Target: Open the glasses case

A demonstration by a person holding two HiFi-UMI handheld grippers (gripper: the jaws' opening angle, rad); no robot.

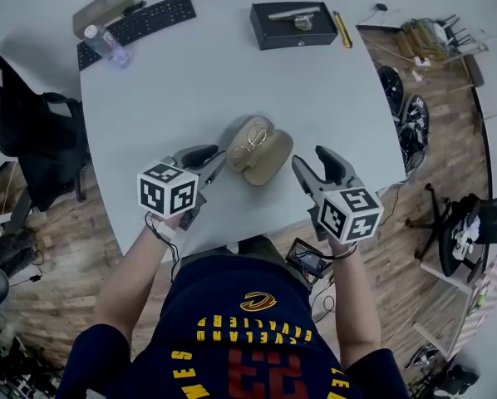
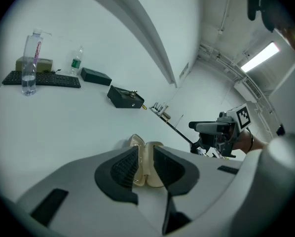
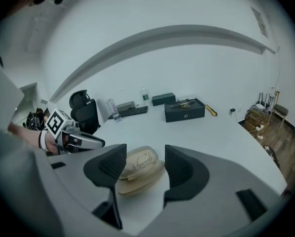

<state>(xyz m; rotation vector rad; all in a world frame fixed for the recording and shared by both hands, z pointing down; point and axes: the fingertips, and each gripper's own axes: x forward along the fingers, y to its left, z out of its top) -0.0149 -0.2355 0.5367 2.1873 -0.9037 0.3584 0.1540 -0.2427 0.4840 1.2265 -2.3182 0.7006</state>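
The beige glasses case (image 1: 259,150) lies open on the white table (image 1: 190,81) near its front edge, lid folded back, with glasses (image 3: 136,160) lying in one half. My left gripper (image 1: 211,163) hovers just left of the case, jaws apart with nothing between them. In the left gripper view the case (image 2: 147,157) shows beyond the gap of the left gripper (image 2: 146,176). My right gripper (image 1: 313,161) hangs open to the right of the case, not touching it. In the right gripper view the case (image 3: 137,177) sits past the open right gripper (image 3: 142,166).
At the table's far side are a black box (image 1: 292,25), a yellow pen-like object (image 1: 341,30), a keyboard (image 1: 136,27) and a water bottle (image 1: 107,45). A black chair (image 1: 32,131) stands at the left. Cables and gear lie on the wooden floor at the right.
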